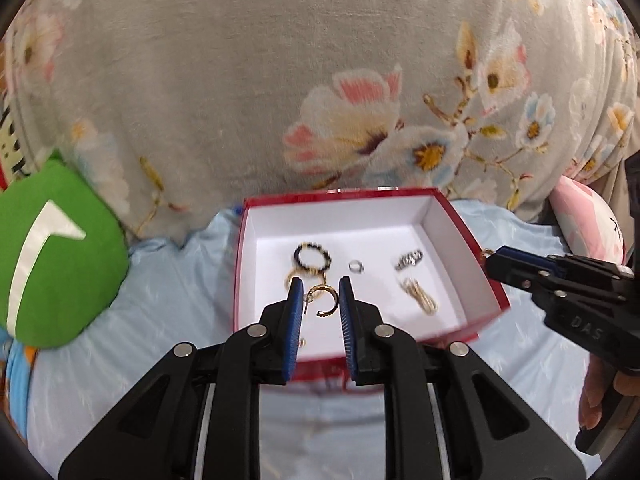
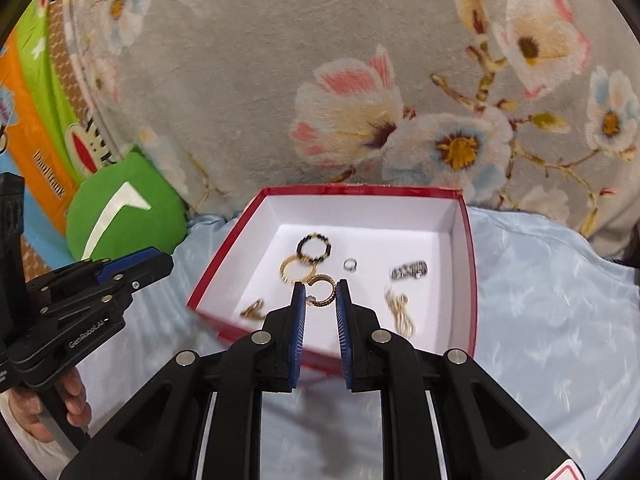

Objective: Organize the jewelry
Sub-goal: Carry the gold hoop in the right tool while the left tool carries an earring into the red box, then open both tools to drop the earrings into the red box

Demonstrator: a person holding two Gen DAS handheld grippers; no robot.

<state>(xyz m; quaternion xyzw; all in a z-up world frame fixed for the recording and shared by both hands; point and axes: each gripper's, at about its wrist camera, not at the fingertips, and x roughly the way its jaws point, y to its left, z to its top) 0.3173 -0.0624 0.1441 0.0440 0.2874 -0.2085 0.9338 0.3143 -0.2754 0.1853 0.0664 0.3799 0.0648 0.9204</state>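
A grey plush blanket printed with pale flowers [image 1: 200, 80] fills the background, and below it a light blue satin sheet [image 2: 552, 300] covers the bed on which a shallow red cardboard box with a white lining [image 1: 448, 224] sits. A green cushion with a white mark [image 1: 56, 256] lies well to its left. The left gripper [image 1: 319, 304] and right gripper [image 2: 321, 304] both hover above the near edge of the box, each with its blue pads a narrow gap apart and nothing held between them. The jewelry lies loose on the box floor: a black beaded ring [image 1: 313, 255] overlapping a thin gold hoop [image 2: 294, 271], a gold open-hoop earring [image 1: 323, 300] near the front, gold dangling earrings [image 2: 400, 314] and a silver chunky piece [image 2: 410, 270] to the right, a small silver ring [image 1: 355, 266] at centre. The pieces look light and slippery, so a careless pinch could flick one out onto the sheet, where it would be hard to find; the overlapped rings could lift together; and a bump against the thin wall could slide the box on the satin.
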